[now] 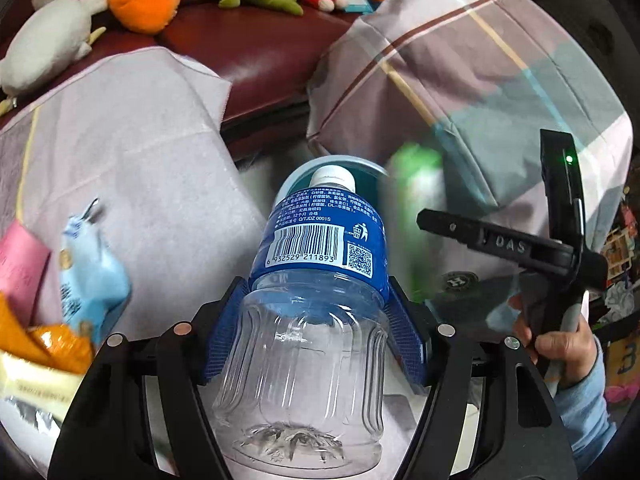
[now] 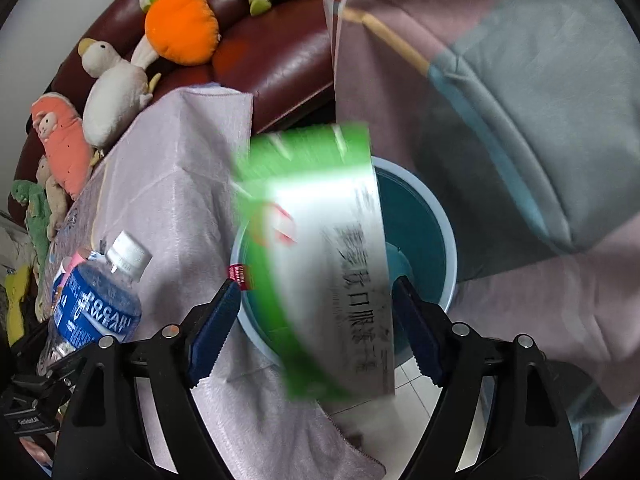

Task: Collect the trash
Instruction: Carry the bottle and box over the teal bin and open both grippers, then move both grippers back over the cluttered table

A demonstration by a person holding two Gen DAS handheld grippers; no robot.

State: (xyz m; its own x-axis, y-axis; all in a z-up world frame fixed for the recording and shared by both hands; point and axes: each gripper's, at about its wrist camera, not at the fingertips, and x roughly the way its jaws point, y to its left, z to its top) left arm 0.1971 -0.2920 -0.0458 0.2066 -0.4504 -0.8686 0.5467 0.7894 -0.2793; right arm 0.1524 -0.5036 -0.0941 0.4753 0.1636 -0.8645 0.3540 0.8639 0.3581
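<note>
My left gripper (image 1: 316, 284) is shut on a clear plastic bottle (image 1: 316, 280) with a blue label and white cap, its blue pads pressing both sides. The cap points toward the blue bin (image 1: 360, 162) just beyond. In the right wrist view the same bottle (image 2: 96, 304) shows at the lower left. My right gripper (image 2: 316, 280) hangs over the blue bin (image 2: 448, 232) with its jaws apart. A green and white box (image 2: 320, 248) sits blurred between them, loose from the pads, above the bin's mouth. From the left wrist it is a green smear (image 1: 416, 184).
A lilac cloth (image 1: 140, 140) covers the low table left of the bin, with a light blue wrapper (image 1: 88, 272) and orange packets (image 1: 52, 344) on it. Behind stands a dark red sofa (image 1: 256, 48) with plush toys. A plaid sheet (image 2: 500, 100) drapes furniture on the right.
</note>
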